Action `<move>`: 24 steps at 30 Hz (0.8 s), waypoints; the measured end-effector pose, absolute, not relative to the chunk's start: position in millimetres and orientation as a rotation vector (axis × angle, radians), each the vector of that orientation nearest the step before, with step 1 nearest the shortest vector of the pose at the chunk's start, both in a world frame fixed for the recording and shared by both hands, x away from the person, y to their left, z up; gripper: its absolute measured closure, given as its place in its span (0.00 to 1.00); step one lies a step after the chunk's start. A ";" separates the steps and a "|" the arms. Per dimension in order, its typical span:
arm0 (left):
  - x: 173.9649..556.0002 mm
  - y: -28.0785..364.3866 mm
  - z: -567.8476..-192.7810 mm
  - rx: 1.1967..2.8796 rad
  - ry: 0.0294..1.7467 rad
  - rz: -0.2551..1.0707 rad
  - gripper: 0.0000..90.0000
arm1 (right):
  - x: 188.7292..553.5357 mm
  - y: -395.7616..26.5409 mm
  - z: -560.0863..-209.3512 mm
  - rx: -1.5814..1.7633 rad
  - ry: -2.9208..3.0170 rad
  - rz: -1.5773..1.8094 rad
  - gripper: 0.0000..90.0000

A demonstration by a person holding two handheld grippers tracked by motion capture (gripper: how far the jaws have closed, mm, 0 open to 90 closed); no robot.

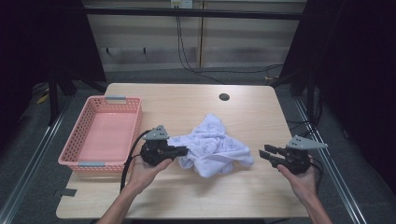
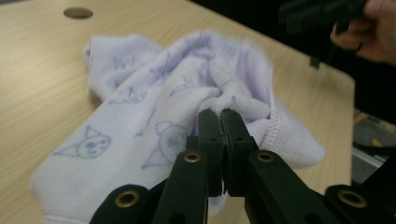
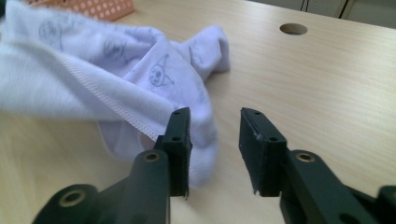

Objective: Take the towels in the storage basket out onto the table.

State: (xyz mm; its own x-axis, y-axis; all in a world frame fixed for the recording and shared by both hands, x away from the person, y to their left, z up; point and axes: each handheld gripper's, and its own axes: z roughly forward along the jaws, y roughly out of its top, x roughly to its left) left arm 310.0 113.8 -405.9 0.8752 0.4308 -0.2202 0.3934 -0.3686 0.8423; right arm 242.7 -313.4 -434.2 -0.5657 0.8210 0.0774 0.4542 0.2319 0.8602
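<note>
A pale lilac towel (image 1: 212, 144) printed with small cartoon faces lies crumpled in the middle of the wooden table (image 1: 187, 196). My left gripper (image 1: 186, 150) is at its left edge and shut on a fold of the cloth. The left gripper view shows the towel (image 2: 154, 93) pinched between the closed jaws of that gripper (image 2: 222, 114). My right gripper (image 1: 264, 151) hovers to the right of the towel, open, clear of the cloth. In the right gripper view, nothing sits between the parted jaws of my right gripper (image 3: 215, 114), and the towel (image 3: 93, 70) lies just beyond the left jaw.
An empty pink plastic basket (image 1: 138, 122) stands at the table's left side, its corner (image 3: 93, 7) also seen behind the towel. A round hole (image 1: 224, 97) marks the far middle of the tabletop. Dark curtains and floor rails flank the table.
</note>
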 end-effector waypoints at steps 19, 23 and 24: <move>325.8 83.2 -396.9 2.017 0.594 0.036 0.98 | 272.8 -177.4 -418.4 0.857 2.382 1.468 0.50; 333.7 103.6 -379.7 1.977 0.646 0.083 0.98 | 265.2 -183.5 -409.6 0.834 2.339 1.519 0.96; 335.0 108.9 -375.0 1.960 0.657 0.098 0.98 | 262.6 -191.2 -402.2 0.838 2.306 1.541 0.97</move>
